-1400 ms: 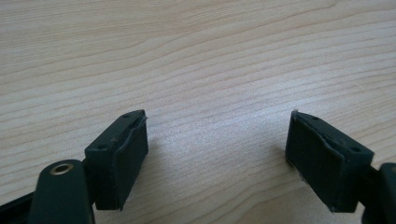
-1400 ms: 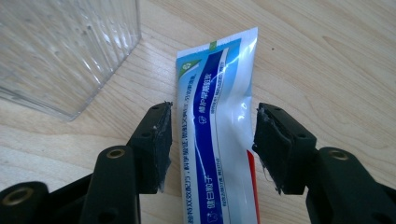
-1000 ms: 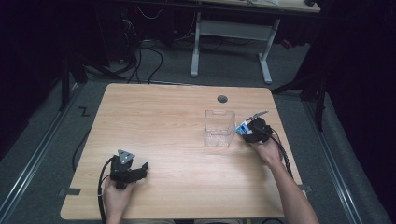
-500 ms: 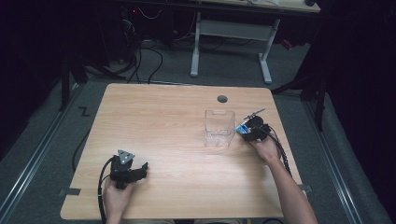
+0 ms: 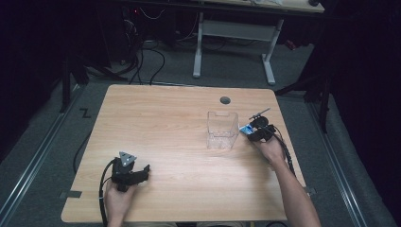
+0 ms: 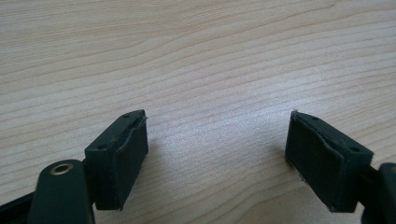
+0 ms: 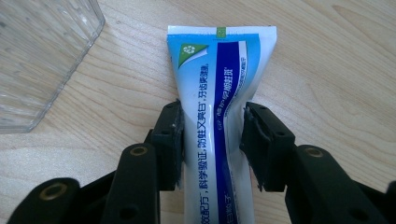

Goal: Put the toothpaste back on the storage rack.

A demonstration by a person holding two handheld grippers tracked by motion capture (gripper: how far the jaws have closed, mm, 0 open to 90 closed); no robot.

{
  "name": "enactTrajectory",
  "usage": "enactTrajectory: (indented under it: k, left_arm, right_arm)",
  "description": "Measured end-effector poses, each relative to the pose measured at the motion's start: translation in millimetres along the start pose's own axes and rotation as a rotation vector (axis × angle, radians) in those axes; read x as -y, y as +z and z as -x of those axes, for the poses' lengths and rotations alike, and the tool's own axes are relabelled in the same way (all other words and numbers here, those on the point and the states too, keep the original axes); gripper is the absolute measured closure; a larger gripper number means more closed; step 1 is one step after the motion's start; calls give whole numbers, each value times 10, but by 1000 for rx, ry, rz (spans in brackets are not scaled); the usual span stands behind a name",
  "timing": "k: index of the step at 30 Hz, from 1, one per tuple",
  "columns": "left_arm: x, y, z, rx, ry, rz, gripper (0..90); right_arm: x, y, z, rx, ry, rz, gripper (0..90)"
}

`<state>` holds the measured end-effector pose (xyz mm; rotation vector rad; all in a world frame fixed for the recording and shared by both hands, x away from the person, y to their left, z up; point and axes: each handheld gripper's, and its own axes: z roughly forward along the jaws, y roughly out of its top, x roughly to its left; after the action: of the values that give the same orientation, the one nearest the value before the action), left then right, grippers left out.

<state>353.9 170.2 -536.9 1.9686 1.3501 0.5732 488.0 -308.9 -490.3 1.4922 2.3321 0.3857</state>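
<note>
Toothpaste tube (image 7: 217, 116), flat on tabletop (image 5: 170, 123) beside clear box (image 5: 222, 128): right gripper (image 7: 212, 140) fingers just closing, touching its flanks; squeeze mid-body squarely before lifting; left gripper (image 6: 217, 154) fingers wide, empty.

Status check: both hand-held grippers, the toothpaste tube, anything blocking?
Right hand-held gripper closing, pads on toothpaste tube. Left hand-held gripper open, idle. Clear box beside tube, no obstruction.

- The table (image 5: 189, 142) is lit evenly from above in the high view; its surroundings are left in near darkness.
- The high view is rendered soft and slightly grainy.
- Short soft shadows are cast beneath the jaws in both gripper views.
- Mild glare is seen on the toothpaste tube (image 7: 217, 116).
- The nearest jaw parts are slightly blurred.
</note>
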Motion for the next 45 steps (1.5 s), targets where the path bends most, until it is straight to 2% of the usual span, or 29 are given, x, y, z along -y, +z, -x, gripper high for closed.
enactTrajectory:
  k: [9, 15, 19, 22, 32, 42, 45]
  left_arm:
    - [0, 0, 0, 0, 0, 0, 216]
    - [0, 0, 0, 0, 0, 0, 216]
    - [0, 0, 0, 0, 0, 0, 216]
    - [0, 0, 0, 0, 0, 0, 216]
    - [0, -1, -1, 0, 1, -1, 216]
    - [-1, -1, 0, -1, 1, -1, 216]
    - [0, -1, 0, -1, 1, -1, 216]
  right_arm:
    - [-4, 11, 56, -12, 33, -5, 624]
    - [-18, -8, 41, 17, 0, -14, 681]
    - [-4, -52, 74, 10, 13, 6, 718]
    - [16, -102, 124, -11, 40, 26, 733]
    - [53, -258, 196, -60, 67, 71, 741]
    - [106, -461, 219, -101, 67, 130, 751]
    - [146, -536, 221, -137, 60, 159, 762]
